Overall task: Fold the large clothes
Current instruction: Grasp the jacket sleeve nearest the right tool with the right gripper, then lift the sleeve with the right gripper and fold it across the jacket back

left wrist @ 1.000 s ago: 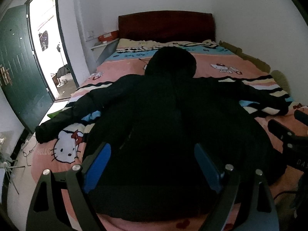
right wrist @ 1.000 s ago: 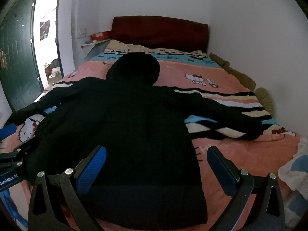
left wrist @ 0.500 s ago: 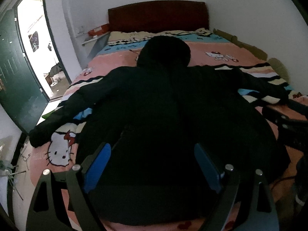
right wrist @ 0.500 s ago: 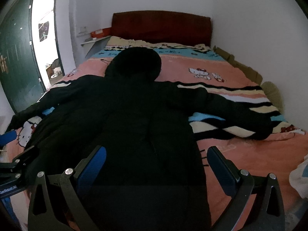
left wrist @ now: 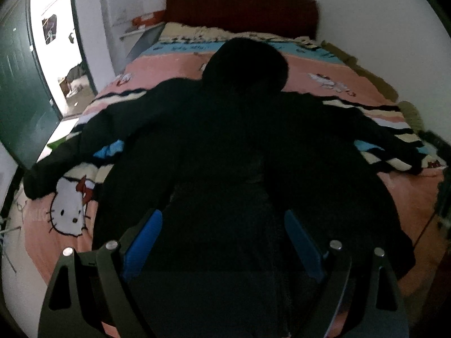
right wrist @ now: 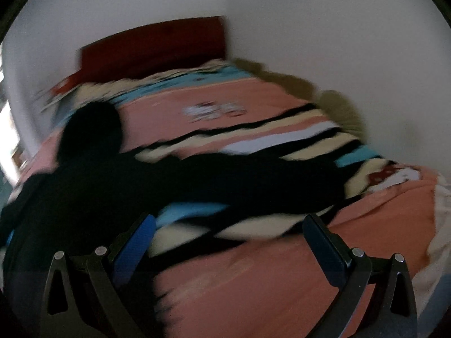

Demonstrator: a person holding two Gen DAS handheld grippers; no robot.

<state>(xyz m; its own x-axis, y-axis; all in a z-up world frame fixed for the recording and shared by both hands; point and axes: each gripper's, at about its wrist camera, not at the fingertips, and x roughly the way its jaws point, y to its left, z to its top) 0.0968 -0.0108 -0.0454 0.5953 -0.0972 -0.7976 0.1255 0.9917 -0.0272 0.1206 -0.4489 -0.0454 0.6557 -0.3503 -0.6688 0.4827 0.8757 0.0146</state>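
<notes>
Lying spread, black coat [left wrist: 225, 146], patterned blanket [left wrist: 324, 67]

black hooded coat [left wrist: 234, 152] | flat on bed | sleeves spread

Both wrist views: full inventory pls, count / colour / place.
hooded coat: 1, black, spread flat on the bed, sleeves out
bedspread: 1, pink with stripes and cat cartoons, under the coat
headboard: 1, dark red, far end of the bed
door: 1, dark green, open, left of the bed
box: 1, orange-red, on a shelf beside the headboard
left gripper: 1, black with blue pads, open, over the coat hem
right gripper: 1, same, open, near the right sleeve
</notes>
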